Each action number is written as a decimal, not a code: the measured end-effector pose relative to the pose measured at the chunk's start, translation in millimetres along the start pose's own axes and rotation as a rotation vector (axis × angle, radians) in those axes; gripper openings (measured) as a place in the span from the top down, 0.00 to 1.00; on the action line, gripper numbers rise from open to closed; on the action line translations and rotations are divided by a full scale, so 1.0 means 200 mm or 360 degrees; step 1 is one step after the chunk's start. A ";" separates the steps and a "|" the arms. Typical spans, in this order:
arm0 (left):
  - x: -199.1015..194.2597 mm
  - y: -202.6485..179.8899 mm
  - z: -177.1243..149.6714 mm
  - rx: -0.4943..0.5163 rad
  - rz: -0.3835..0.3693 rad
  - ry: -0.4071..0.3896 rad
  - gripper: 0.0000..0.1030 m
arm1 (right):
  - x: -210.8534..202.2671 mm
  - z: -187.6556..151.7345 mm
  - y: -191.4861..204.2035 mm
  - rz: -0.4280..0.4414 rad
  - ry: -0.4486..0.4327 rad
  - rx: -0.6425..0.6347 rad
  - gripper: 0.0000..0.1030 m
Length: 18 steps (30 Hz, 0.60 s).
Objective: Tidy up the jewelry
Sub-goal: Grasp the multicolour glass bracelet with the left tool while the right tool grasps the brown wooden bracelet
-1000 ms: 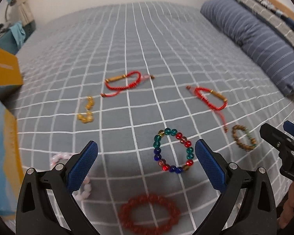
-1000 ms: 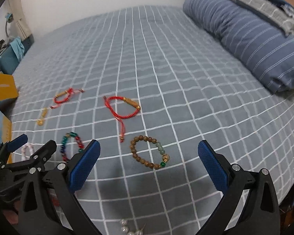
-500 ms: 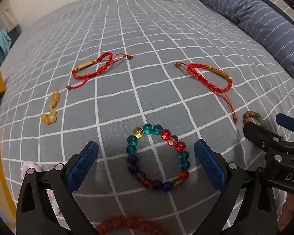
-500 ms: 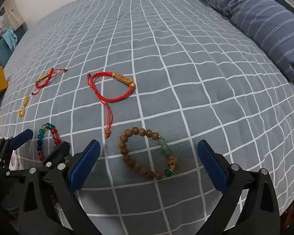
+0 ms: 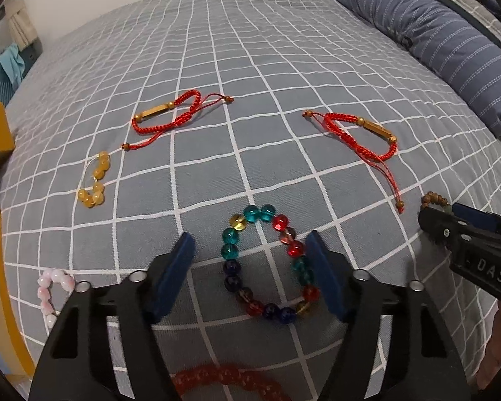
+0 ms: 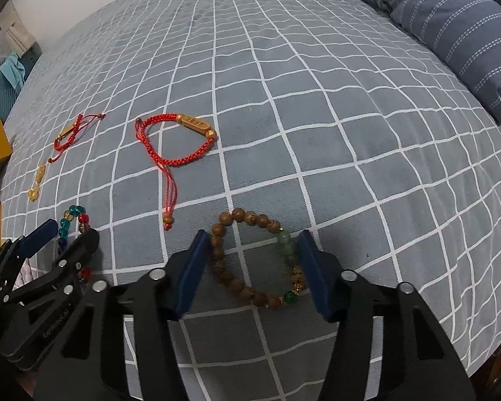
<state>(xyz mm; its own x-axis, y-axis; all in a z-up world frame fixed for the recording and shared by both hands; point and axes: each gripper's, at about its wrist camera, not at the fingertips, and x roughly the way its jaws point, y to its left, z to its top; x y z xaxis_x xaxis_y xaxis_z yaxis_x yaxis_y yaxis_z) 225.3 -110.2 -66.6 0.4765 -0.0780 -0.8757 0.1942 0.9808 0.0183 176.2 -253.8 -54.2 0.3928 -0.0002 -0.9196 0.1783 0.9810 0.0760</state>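
Far left on the grey checked bedspread (image 5: 217, 67): a pink bead bracelet (image 5: 51, 289) by a yellow box edge (image 5: 3, 300), then amber beads (image 5: 95, 183) and a red cord bracelet with a gold tube (image 5: 165, 117), all well apart from both tools. Further right, the left gripper (image 5: 250, 277), pitched steeply down over the multicoloured glass bead bracelet (image 5: 267, 260), with the ring lying flat between its blue pads (image 5: 177, 277); jaws at a middling width and closing, right pad apparently just touching the red and teal beads on that side, left pad short of the dark blue beads with bare fabric between. Ring slightly longer toward and away from the camera than across, so squeezed across its shorter width. A dark red bead bracelet (image 5: 223, 381) just below, under the gripper body. Right again, a second red cord bracelet (image 6: 177, 140), tails trailing down toward the tools. Then the right gripper (image 6: 254, 270), likewise tipped steeply down, straddling the wooden bead bracelet (image 6: 250, 260) with its green stones on the right; jaws narrowing too, left pad against the brown beads, right pad just beside the pale green bead, contact uncertain. Each hand nearer its own bracelet; both rings flat on the cloth, neither lifted. Probably a matter of closing until the beads bunch, with soft bedding likely to get pinched. Striped pillow (image 6: 451, 26) at far right.
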 end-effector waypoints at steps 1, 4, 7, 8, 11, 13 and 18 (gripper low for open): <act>-0.01 0.00 0.00 0.0004 -0.0011 0.0000 0.48 | 0.00 0.00 0.00 -0.0001 0.0000 0.0000 0.58; -0.03 -0.01 -0.02 0.0016 -0.0021 -0.0004 0.63 | 0.00 0.00 0.00 0.0001 0.0001 0.0001 0.69; -0.03 -0.01 -0.02 0.0027 -0.0037 0.0002 0.76 | 0.00 0.00 0.00 -0.0002 0.0003 0.0002 0.82; -0.03 -0.01 -0.02 0.0022 -0.0044 0.0006 0.80 | 0.00 0.00 0.00 -0.0001 0.0004 0.0003 0.83; -0.03 0.01 -0.02 0.0011 -0.0063 0.0009 0.82 | -0.01 0.00 0.00 -0.0002 0.0000 0.0003 0.84; -0.03 0.01 -0.02 0.0009 -0.0062 0.0010 0.82 | -0.01 0.00 0.00 -0.0006 -0.0005 0.0005 0.84; -0.04 0.02 -0.01 -0.0004 -0.0068 0.0015 0.82 | -0.02 0.00 0.00 -0.0005 -0.0015 0.0011 0.84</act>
<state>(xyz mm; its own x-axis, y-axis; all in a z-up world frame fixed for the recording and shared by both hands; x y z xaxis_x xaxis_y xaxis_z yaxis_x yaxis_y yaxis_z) 219.9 -106.0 -60.4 0.4598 -0.1184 -0.8801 0.2123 0.9770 -0.0205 174.4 -254.7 -50.2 0.4008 -0.0053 -0.9162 0.1857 0.9797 0.0755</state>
